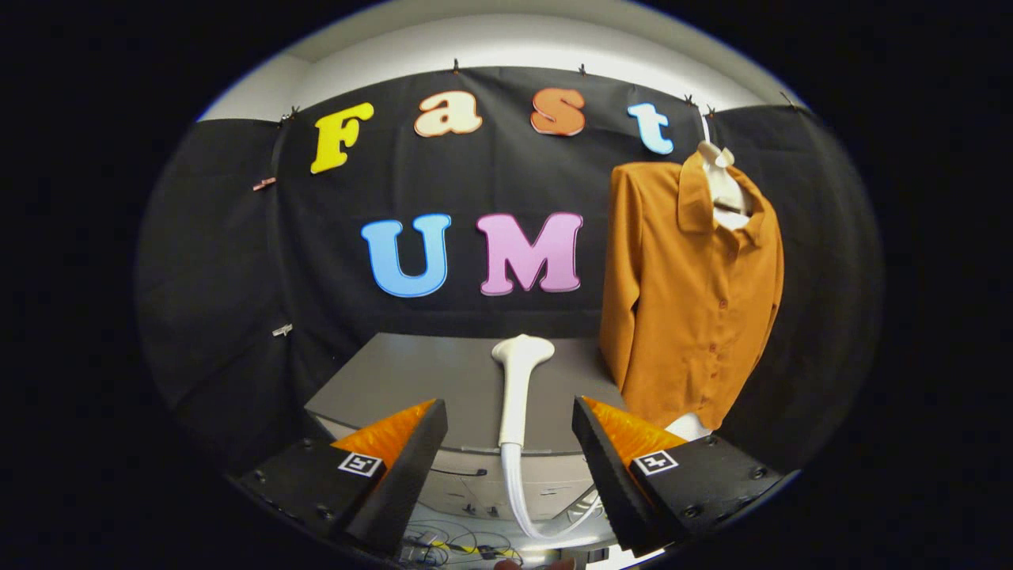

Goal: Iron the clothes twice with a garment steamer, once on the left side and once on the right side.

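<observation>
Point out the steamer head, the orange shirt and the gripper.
steamer head (522, 351): gripper view, on its flared white top.
orange shirt (681, 317): gripper view, on its front panel.
gripper (510, 416): gripper view, midway between the open fingertips.

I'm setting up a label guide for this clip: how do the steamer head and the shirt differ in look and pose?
The steamer head is white and lies flat on the grey table, just ahead of the open tool. The orange shirt hangs upright from a hanger against the booth wall, beyond the tool's right finger. The tool touches neither.

Grey table (411, 380) against the black cloth wall (229, 261); loose cables (451, 546) lie below its edge.
</observation>
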Motion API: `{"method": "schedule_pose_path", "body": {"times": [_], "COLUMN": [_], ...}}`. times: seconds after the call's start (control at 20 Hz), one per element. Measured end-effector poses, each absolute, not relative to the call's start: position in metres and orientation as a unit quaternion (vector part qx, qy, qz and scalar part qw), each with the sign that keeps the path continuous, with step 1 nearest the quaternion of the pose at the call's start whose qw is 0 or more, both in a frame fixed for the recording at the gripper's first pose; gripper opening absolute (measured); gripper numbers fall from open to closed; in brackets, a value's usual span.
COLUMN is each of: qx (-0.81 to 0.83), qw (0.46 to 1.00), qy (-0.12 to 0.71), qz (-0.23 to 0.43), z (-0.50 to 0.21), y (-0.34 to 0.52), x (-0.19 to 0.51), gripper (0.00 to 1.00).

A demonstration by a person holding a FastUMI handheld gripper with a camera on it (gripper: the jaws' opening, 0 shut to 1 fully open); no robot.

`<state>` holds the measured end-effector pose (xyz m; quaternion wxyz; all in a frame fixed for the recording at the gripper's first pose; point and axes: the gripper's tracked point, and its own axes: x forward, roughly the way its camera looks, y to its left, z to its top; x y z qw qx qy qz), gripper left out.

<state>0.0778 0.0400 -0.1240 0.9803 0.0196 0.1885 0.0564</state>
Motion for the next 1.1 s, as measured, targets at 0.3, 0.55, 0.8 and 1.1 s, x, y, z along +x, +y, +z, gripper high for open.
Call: {"method": "schedule_pose_path", "body": {"times": [0.3,0.55,0.8,1.1], "qx": [-0.024,-0.041,-0.039,-0.030], "qw": [0.962,0.946,0.940,0.948], "qy": [0.269,0.319,0.339,0.318], "qz": [0.035,0.031,0.027,0.005], "z": [-0.198,-0.247,-0.273,-0.271], "y": [0.046,0.059,0.062,0.052], "x": [0.149,0.181,0.199,0.207], "gripper": [0.99,0.99,0.97,0.38]}}
